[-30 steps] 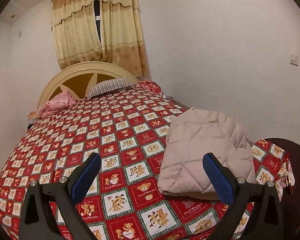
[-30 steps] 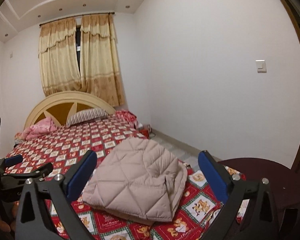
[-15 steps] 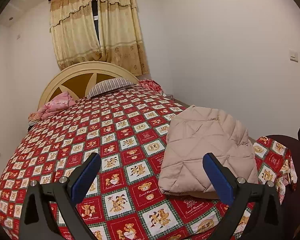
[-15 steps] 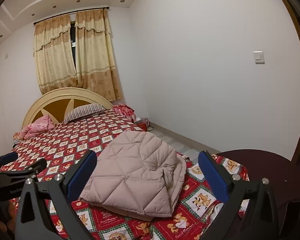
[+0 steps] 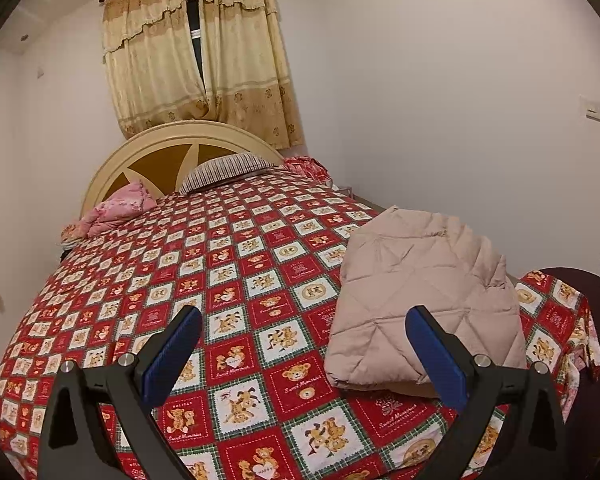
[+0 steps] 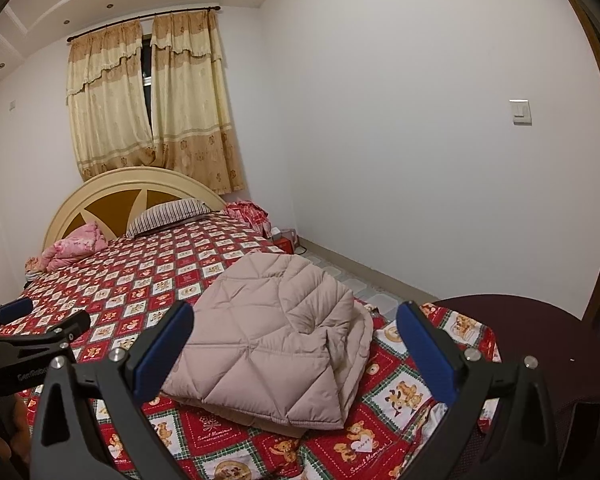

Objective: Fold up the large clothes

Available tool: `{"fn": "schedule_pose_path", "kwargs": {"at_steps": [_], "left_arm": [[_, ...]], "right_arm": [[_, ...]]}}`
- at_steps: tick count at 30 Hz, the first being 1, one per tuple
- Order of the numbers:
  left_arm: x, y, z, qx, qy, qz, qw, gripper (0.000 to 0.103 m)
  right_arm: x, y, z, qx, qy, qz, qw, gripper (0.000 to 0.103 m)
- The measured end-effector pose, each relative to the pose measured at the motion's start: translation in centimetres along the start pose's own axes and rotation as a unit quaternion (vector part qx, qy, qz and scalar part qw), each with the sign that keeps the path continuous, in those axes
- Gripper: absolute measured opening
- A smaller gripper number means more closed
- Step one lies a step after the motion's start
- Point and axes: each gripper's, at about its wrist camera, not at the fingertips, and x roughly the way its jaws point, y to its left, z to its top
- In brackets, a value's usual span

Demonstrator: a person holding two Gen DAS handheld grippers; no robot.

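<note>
Both grippers, left (image 5: 304,344) and right (image 6: 296,340), are hovering with jaws spread, empty; the puffy folded jacket (image 6: 276,332) is lying near the bed (image 5: 228,264) edge and risks springing open or sliding off.

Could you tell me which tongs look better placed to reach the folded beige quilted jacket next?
Right, probably: the folded beige quilted jacket lies centred between the open right tongs, while it sits off toward the right finger of the open left tongs.

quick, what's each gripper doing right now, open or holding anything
Left gripper: open, holding nothing, above the bedspread.
Right gripper: open, holding nothing, clear of the folded jacket.
</note>
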Motion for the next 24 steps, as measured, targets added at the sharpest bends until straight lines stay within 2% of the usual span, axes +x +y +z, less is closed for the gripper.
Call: {"fn": "schedule_pose_path", "kwargs": {"at_steps": [13,16,20,24], "left_arm": [[0.6,0.6,0.0,-0.005,-0.008,0.014,0.9999,0.102],[0.9,0.6,0.0,-0.006,0.0,0.008,1.0,0.102],[1.4,0.7,-0.1,-0.016,0.016,-0.019,0.9996,0.102],[1.4,0.6,-0.2,-0.014,0.013,-0.034,0.9992,0.102]], "right_arm": [[0.3,-0.3,-0.3,-0.003,0.003,-0.001,1.0,0.103],[0.3,-0.3,-0.3,-0.004,0.003,-0.001,1.0,0.103],[0.3,-0.3,-0.3,-0.004,0.003,-0.001,1.0,0.103],[0.4,-0.3,-0.5,-0.004,0.005,-0.001,1.0,0.103]]}}
